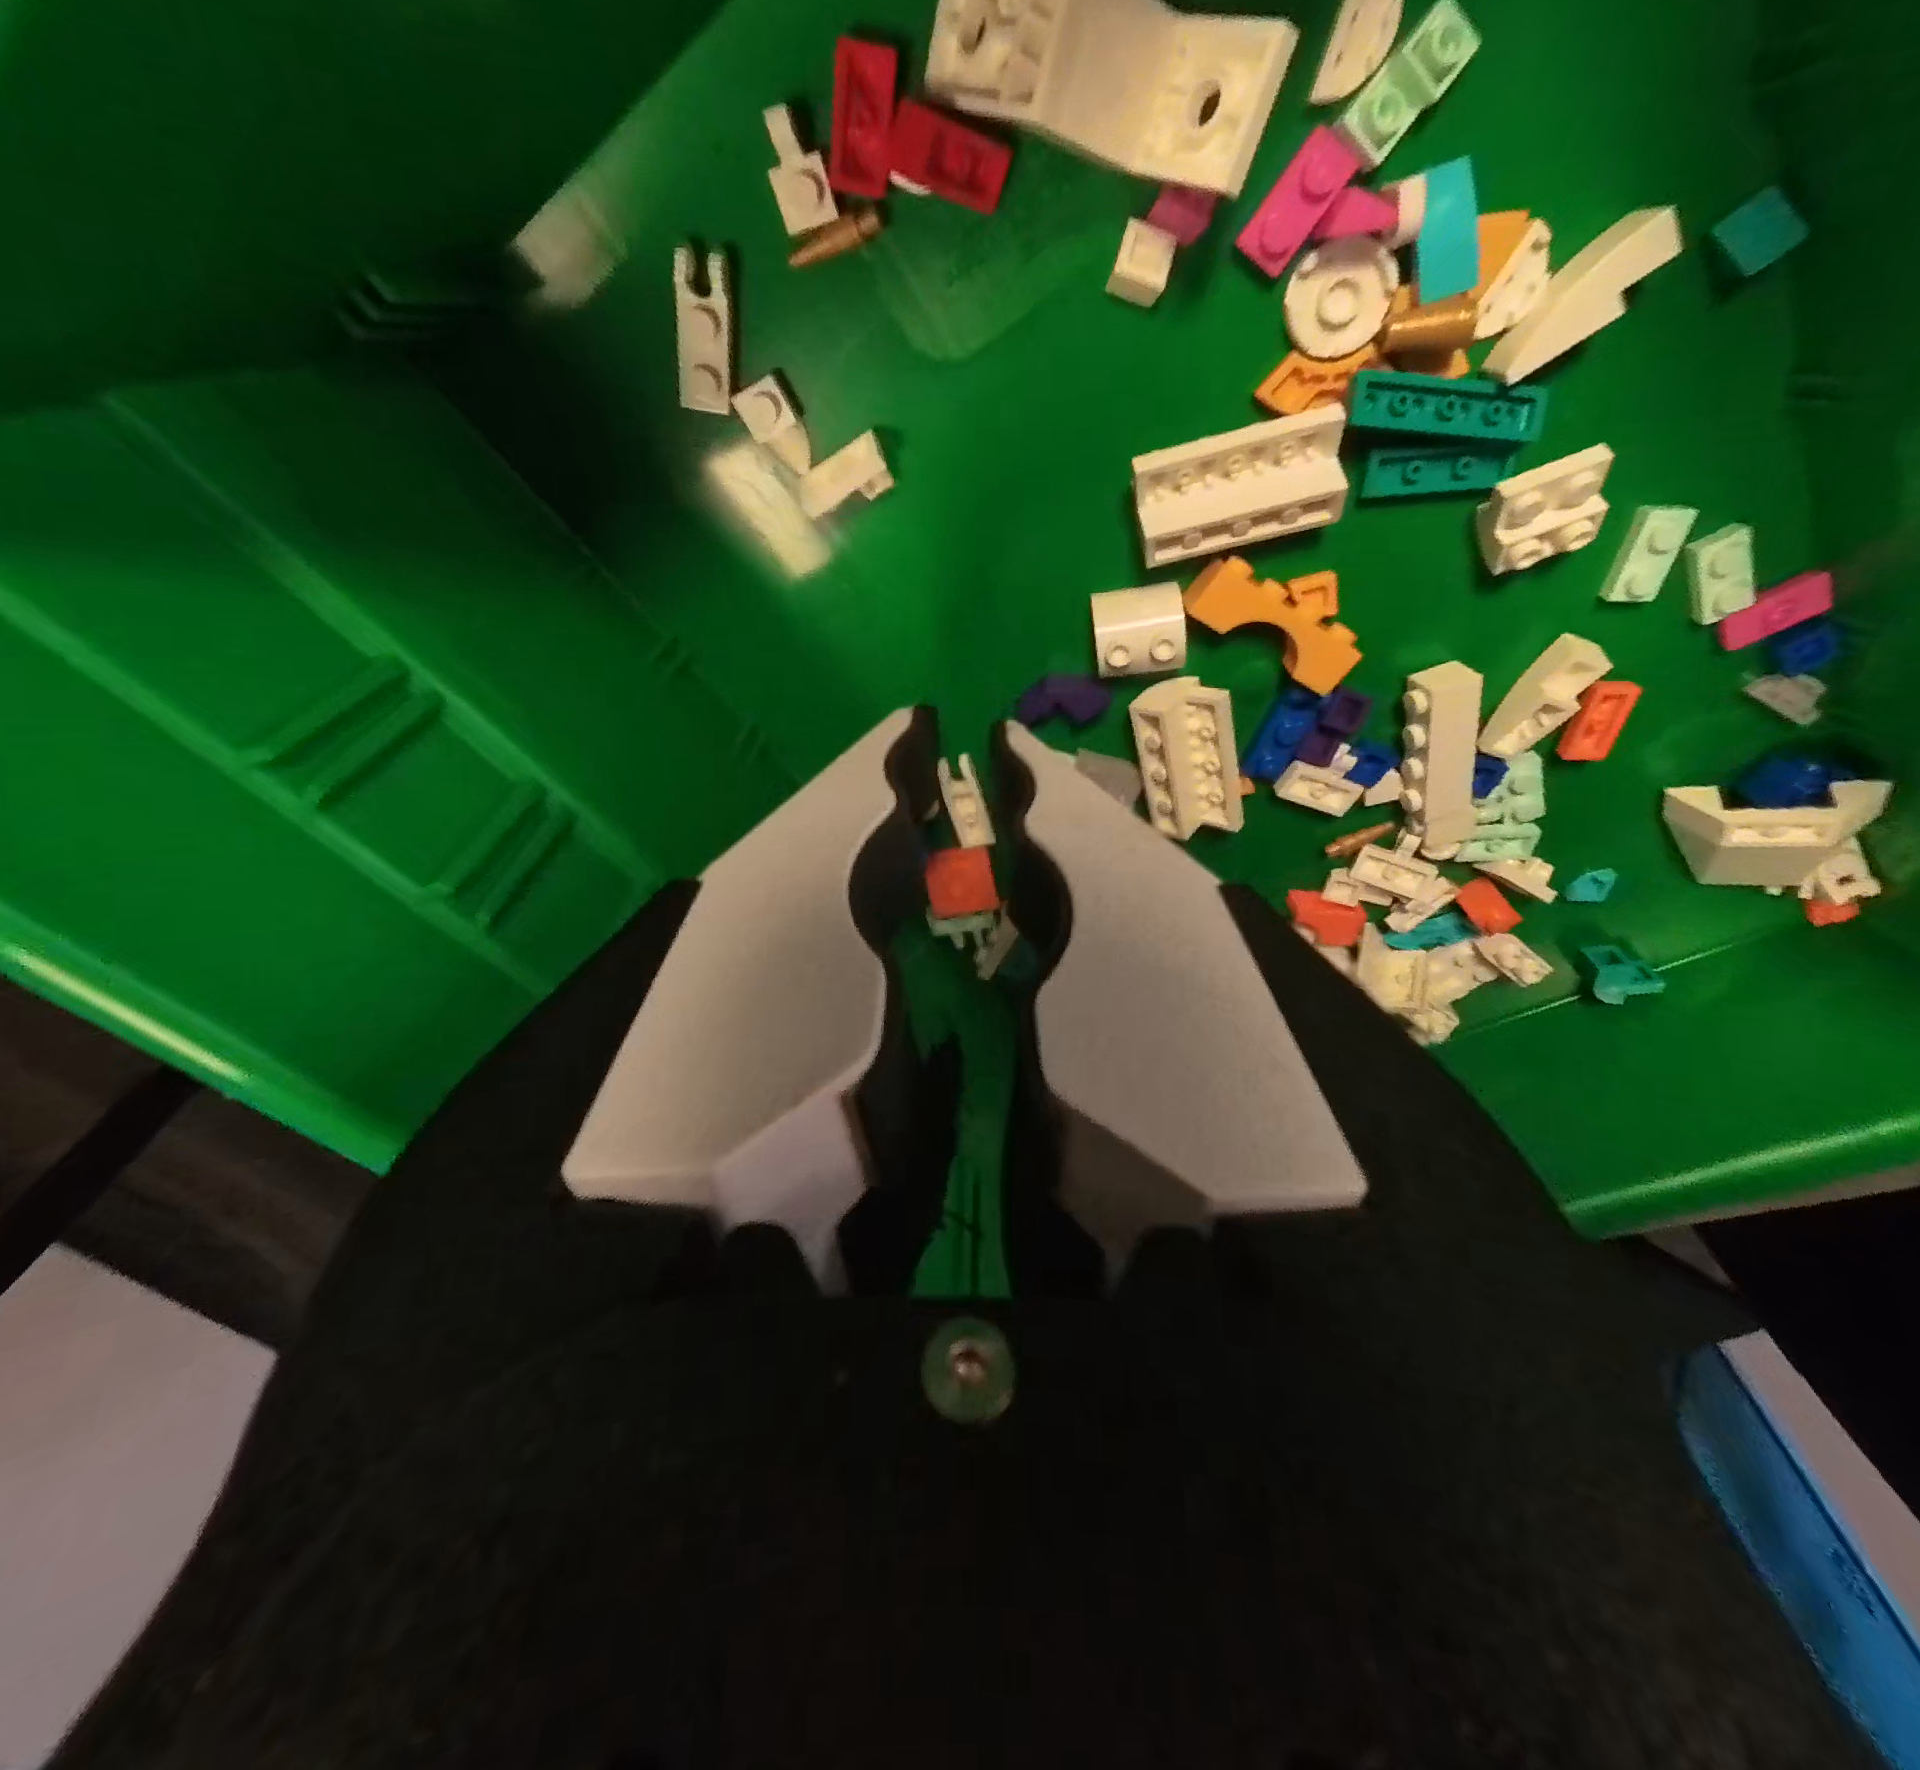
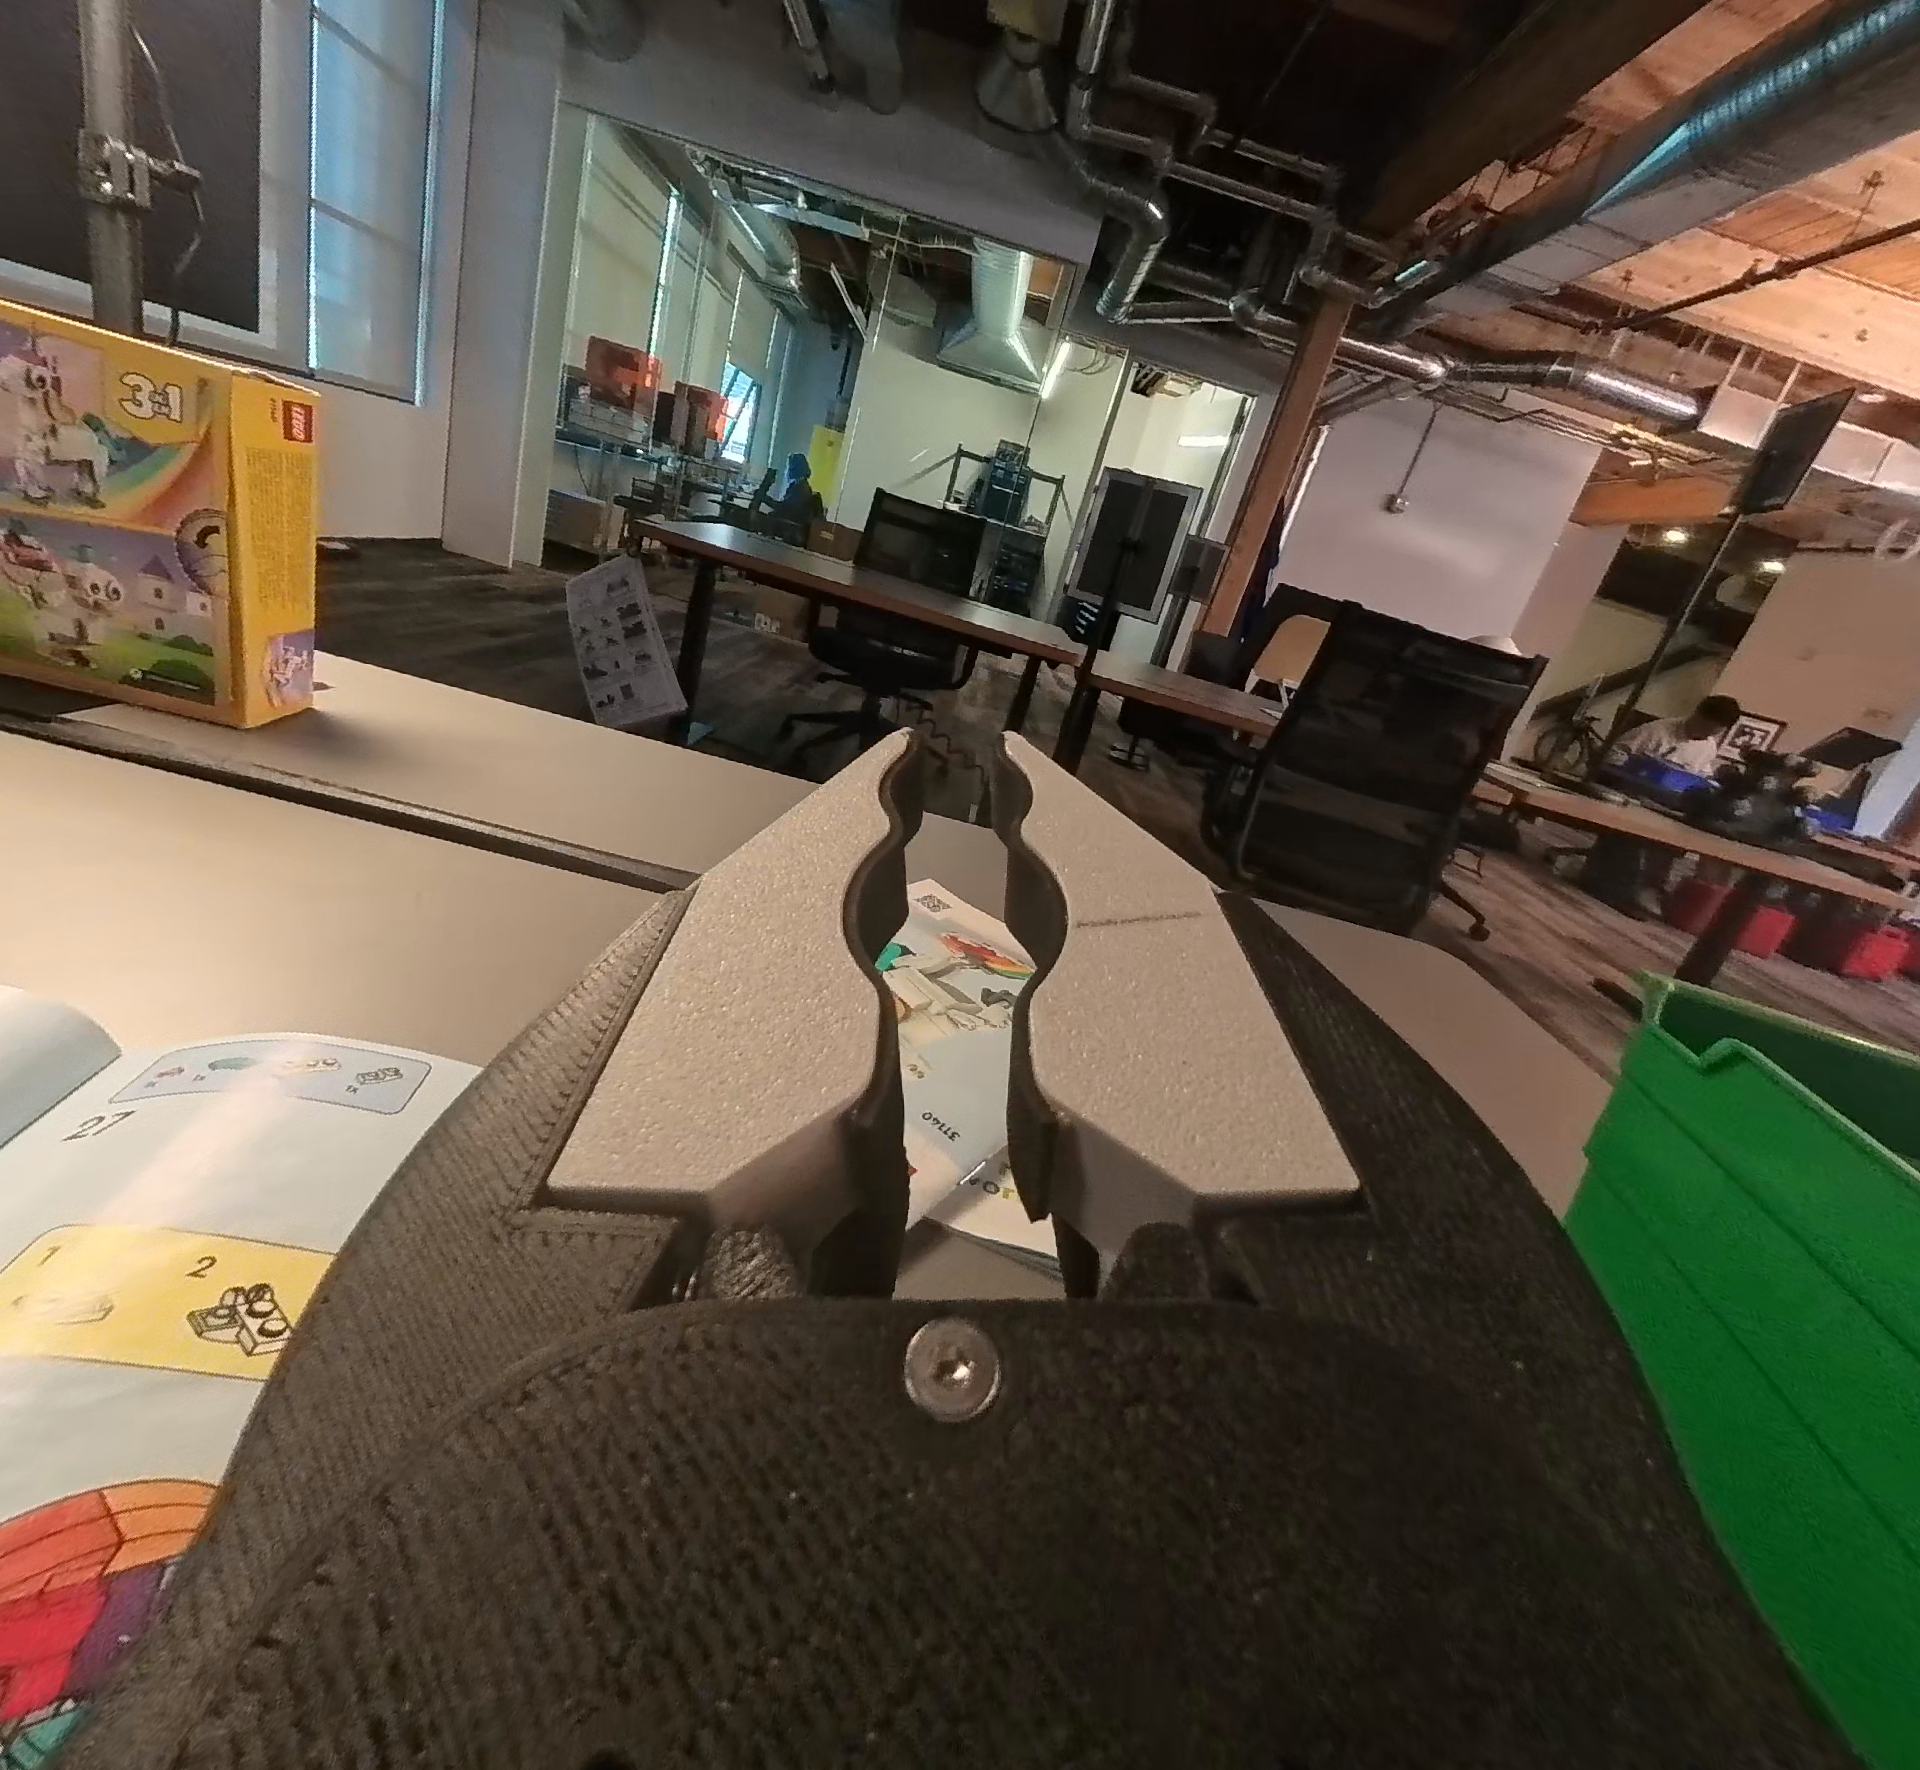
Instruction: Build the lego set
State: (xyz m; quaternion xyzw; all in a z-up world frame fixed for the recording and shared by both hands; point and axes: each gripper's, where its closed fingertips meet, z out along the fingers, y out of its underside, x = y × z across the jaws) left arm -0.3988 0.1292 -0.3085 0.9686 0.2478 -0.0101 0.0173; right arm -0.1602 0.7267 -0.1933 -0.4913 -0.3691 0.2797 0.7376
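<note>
My left gripper [image 1: 964, 752] hangs over the open green bin [image 1: 312, 640]. Its jaws stand close together around a small stack of a white clip piece [image 1: 966, 798], an orange plate [image 1: 961, 881] and a mint bit, which lies along the gap. Several loose bricks cover the bin floor to the right and ahead: a big white bracket [image 1: 1101, 58], red plates [image 1: 862, 115], pink, teal and orange pieces. My right gripper [image 2: 958, 752] is above the grey table [image 2: 260, 847], jaws nearly together and empty, pointing out into the room.
The open instruction booklet [image 2: 177, 1232] lies left of the right gripper. A second booklet [image 2: 961, 982] shows through its gap. The yellow set box [image 2: 156, 525] stands at the back left. The green bin's wall [image 2: 1766, 1253] is at the right. Office desks and chairs stand beyond. Spacing between my two grippers at the tips: around 65 centimetres. The orange plate [image 1: 961, 881] is about 4 centimetres from my left fingertips. To reach the big white bracket [image 1: 1101, 58] in a straight line is about 9 centimetres for my left fingers, about 60 centimetres for my right.
</note>
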